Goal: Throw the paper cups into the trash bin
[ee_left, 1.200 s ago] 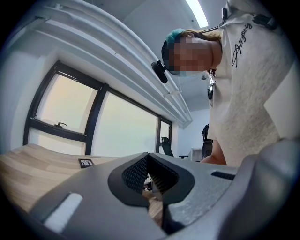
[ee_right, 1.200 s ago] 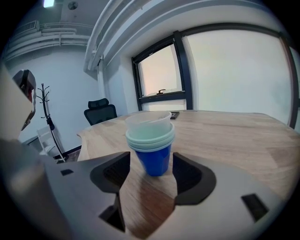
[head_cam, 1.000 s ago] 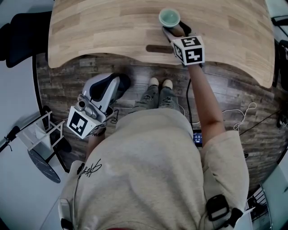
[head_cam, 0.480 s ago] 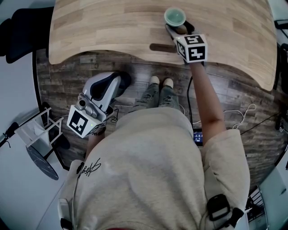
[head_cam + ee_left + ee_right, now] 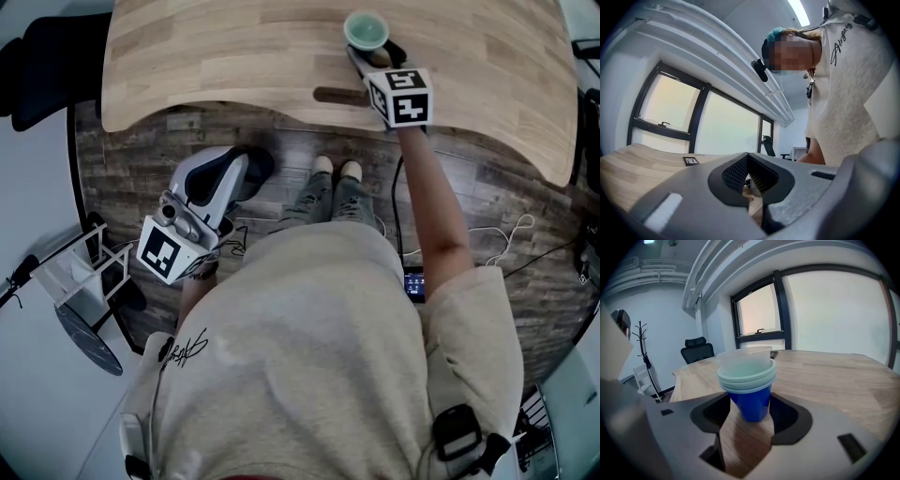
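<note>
One cup stack (image 5: 366,31), one table (image 5: 187,56), two claws (image 5: 255,167) (image 5: 374,58)

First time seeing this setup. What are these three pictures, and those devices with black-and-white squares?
No robot: a person holds a two-jaw gripper in each hand; the marker cubes are part of them. The top-down picture comes from a head camera; the other two from cameras riding on each gripper. On the wooden table stands a stack of paper cups, blue outermost. The right gripper is open, jaws either side of the stack, not gripping. The left gripper is shut and empty.
</note>
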